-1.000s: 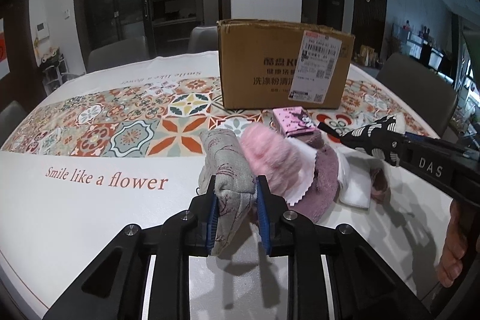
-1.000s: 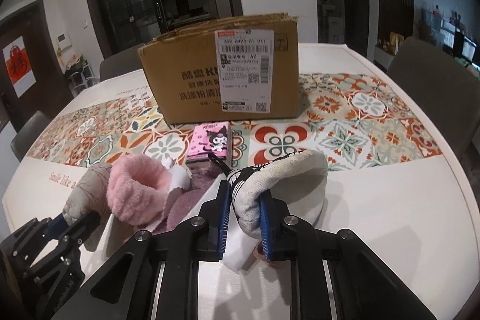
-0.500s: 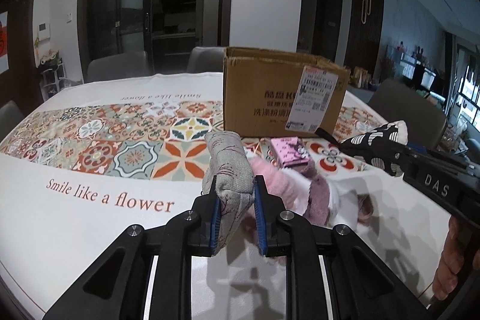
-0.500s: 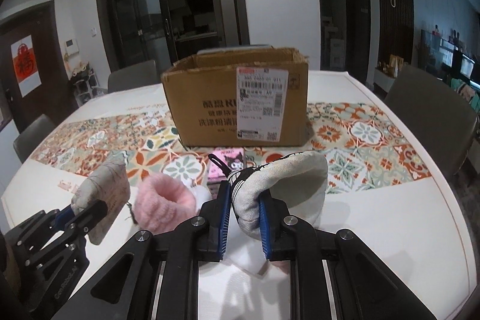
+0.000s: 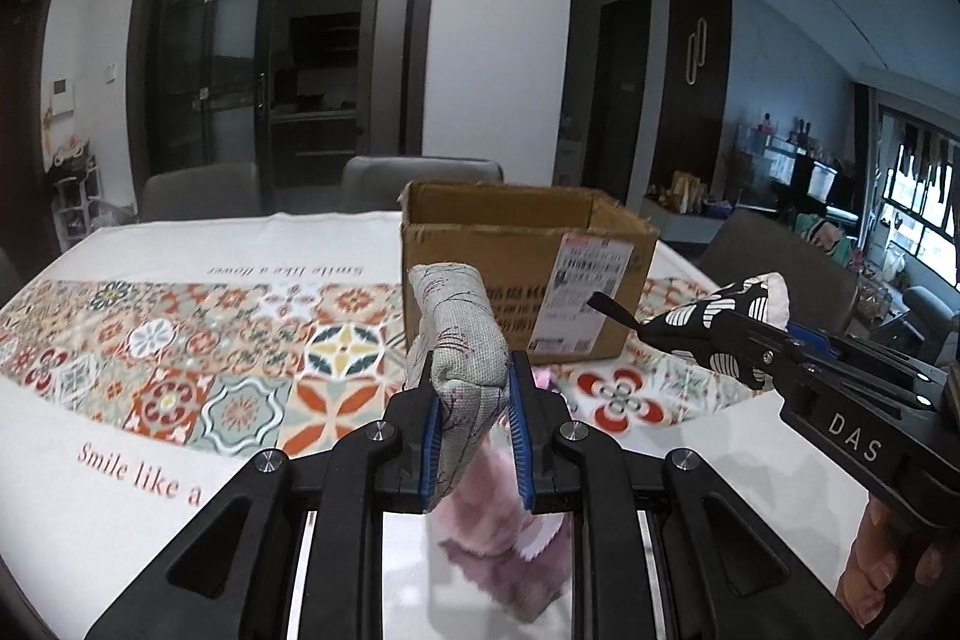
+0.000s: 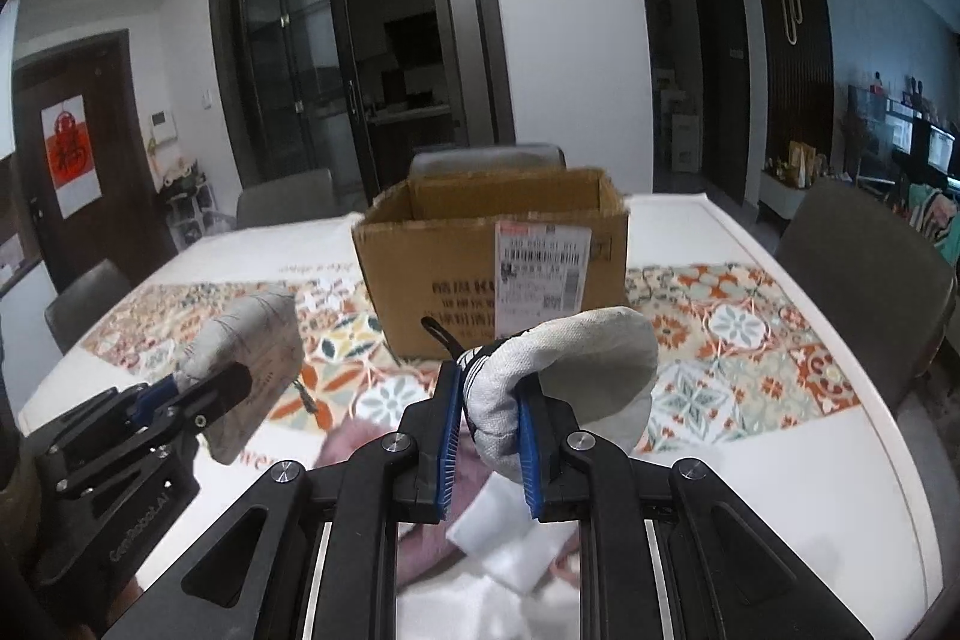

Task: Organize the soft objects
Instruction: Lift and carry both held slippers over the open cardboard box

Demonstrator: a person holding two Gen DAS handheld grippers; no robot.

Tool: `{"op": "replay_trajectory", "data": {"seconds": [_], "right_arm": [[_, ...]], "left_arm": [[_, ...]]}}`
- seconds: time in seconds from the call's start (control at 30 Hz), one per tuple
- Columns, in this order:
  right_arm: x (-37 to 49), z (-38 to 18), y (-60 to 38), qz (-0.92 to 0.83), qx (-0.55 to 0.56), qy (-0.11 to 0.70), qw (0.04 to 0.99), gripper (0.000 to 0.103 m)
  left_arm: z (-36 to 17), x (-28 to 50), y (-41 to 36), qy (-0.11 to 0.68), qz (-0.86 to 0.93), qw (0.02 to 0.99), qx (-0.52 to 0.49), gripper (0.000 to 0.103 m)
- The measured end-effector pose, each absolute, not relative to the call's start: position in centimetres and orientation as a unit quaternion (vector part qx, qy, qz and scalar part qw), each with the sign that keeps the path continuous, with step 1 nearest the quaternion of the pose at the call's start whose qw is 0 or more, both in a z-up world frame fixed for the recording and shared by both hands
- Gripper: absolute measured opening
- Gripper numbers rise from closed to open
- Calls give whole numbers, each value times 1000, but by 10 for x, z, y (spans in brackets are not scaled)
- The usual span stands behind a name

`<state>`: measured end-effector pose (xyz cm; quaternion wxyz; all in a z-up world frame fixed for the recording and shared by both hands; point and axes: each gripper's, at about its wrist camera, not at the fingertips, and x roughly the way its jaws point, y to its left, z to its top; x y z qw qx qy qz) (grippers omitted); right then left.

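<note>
My left gripper (image 5: 474, 388) is shut on a grey patterned cloth pouch (image 5: 459, 334), held up above the table; the same pouch (image 6: 252, 340) shows at the left of the right wrist view. My right gripper (image 6: 489, 394) is shut on a padded mitt (image 6: 576, 370), grey inside and black-and-white patterned outside, which also appears as the mitt (image 5: 714, 334) at the right of the left wrist view. An open cardboard box (image 6: 492, 268) stands ahead on the table, the same box (image 5: 528, 274) in the left view. Pink fluffy items (image 5: 504, 520) and a white cloth (image 6: 510, 538) lie below the grippers.
The table carries a white cloth with a band of coloured tile patterns (image 5: 180, 358) and printed lettering. Grey chairs (image 6: 864, 292) stand around it. A person's hand (image 5: 882, 568) grips the right tool. Dark glass doors (image 6: 336, 70) lie beyond.
Both grippers have risen from the pile with the pouch and the mitt. The box's open top has come into view, and the pink items have dropped low in both views.
</note>
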<state>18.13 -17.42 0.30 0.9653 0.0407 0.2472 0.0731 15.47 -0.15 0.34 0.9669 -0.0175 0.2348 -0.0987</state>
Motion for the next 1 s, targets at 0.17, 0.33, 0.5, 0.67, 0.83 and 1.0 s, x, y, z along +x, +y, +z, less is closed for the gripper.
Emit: {"op": "replay_trajectory", "data": {"seconds": [0.17, 0.33, 0.5, 0.67, 0.83, 1.0], "right_arm": [[188, 20, -179, 74, 43, 219, 972, 18], [197, 35, -181, 75, 44, 194, 977, 18], [210, 47, -184, 80, 48, 180, 979, 18], [225, 56, -188, 88, 51, 170, 980, 18], [242, 65, -191, 94, 45, 160, 982, 18], [266, 71, -194, 102, 47, 163, 980, 18]], "left_arm": [[19, 166, -5, 218, -108, 970, -17, 21], [35, 177, -8, 197, -112, 974, -10, 21], [47, 190, -10, 183, -115, 976, -1, 21], [54, 206, -15, 175, -117, 977, 12, 21], [63, 223, -22, 165, -114, 979, 22, 21], [70, 245, -31, 157, -114, 980, 31, 21]]}}
